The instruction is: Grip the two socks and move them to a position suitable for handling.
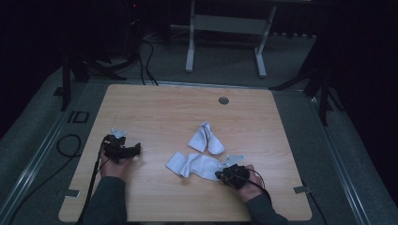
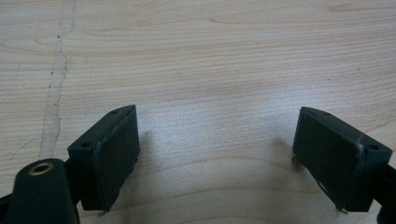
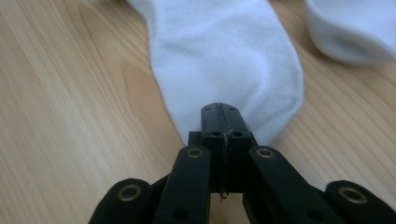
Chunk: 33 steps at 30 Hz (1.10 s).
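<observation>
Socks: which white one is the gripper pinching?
The nearer sock, lying flat; the right gripper is shut on its end. The other sock lies folded farther back, untouched.

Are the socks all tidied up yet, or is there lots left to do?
Not yet, it looks just begun. The right gripper is shut on the toe end of the near sock, which lies flat. The far sock lies apart, folded over. The left gripper waits open over the bare table. Pairing them seems left.
</observation>
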### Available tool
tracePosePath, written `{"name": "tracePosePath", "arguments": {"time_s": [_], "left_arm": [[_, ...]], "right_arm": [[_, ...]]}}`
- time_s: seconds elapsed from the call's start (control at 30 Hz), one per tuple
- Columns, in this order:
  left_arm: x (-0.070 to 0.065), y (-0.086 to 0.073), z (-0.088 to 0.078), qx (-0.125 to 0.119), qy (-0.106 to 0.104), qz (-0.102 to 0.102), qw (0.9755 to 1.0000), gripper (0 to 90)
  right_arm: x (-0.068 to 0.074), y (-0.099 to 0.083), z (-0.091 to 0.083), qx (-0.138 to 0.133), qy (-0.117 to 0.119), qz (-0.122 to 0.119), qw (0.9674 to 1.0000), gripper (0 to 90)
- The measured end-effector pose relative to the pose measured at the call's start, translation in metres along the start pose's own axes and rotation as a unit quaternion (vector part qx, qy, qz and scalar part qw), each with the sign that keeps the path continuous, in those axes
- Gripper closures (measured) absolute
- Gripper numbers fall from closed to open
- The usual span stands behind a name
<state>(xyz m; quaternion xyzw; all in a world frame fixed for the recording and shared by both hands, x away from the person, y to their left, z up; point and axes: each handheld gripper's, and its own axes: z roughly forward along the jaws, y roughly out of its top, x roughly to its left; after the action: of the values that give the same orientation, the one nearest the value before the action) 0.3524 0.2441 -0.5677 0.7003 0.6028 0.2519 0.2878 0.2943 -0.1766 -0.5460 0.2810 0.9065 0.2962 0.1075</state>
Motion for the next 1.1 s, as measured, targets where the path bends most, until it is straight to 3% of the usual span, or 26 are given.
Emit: {"name": "tracePosePath", "arguments": {"time_s": [0.33, 0.47, 0.53, 0.83, 1.0, 1.1], "left_arm": [[0.000, 0.000, 0.000, 0.000, 0.000, -0.001, 1.0000, 14.9], [0.000, 0.000, 0.000, 0.000, 0.000, -0.001, 1.0000, 14.9], [0.000, 0.000, 0.000, 0.000, 0.000, -0.001, 1.0000, 14.9], [0.000, 0.000, 0.000, 0.000, 0.000, -0.001, 1.0000, 14.9], [0.000, 0.000, 0.000, 0.000, 0.000, -0.001, 1.0000, 14.9], [0.000, 0.000, 0.000, 0.000, 0.000, -0.001, 1.0000, 14.9]], "right_arm": [[-0.023, -0.030, -0.027, 0.017, -0.030, 0.031, 0.9989, 89.8], [-0.027, -0.026, -0.034, -0.005, -0.031, 0.044, 0.9986, 89.7], [-0.023, -0.016, -0.034, -0.013, -0.030, 0.031, 0.9990, 89.7], [0.005, 0.037, 0.000, -0.030, 0.002, -0.021, 0.9993, 89.7], [0.015, 0.053, 0.020, -0.031, 0.016, -0.033, 0.9989, 89.7], [0.017, 0.056, 0.033, -0.015, 0.021, -0.037, 0.9990, 89.8]]}}
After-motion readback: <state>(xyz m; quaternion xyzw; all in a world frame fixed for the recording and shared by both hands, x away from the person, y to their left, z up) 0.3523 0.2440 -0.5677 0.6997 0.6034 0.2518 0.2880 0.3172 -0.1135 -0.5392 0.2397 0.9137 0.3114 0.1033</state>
